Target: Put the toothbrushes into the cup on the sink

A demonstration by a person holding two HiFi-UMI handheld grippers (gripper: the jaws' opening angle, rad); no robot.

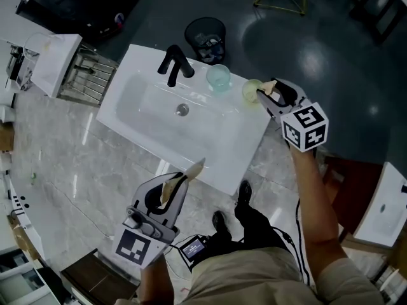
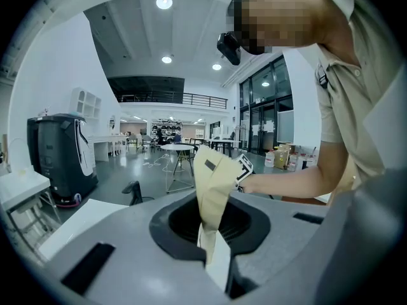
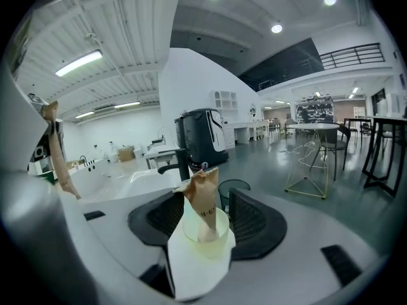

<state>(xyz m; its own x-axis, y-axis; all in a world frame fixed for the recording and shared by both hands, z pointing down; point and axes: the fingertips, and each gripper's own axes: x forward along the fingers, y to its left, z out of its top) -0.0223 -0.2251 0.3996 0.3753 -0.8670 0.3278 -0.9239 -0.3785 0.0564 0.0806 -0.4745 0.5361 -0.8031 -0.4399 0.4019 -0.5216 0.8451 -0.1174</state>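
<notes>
Right fingers (image 3: 254, 224) stand apart round a toothbrush (image 3: 202, 196) upright in the yellow cup (image 3: 210, 243); left fingers (image 2: 172, 224) clamp a second toothbrush (image 2: 213, 196) at the sink's (image 1: 210, 151) near edge, pointing across it toward that cup.

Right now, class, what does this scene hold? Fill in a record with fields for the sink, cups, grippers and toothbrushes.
Sink: white, with a black faucet at its back
Cups: teal cup and yellow cup, both on the sink's rim
Left gripper: shut on a wrapped toothbrush
Right gripper: open, jaws either side of the yellow cup
Second toothbrush: standing in the yellow cup
</notes>
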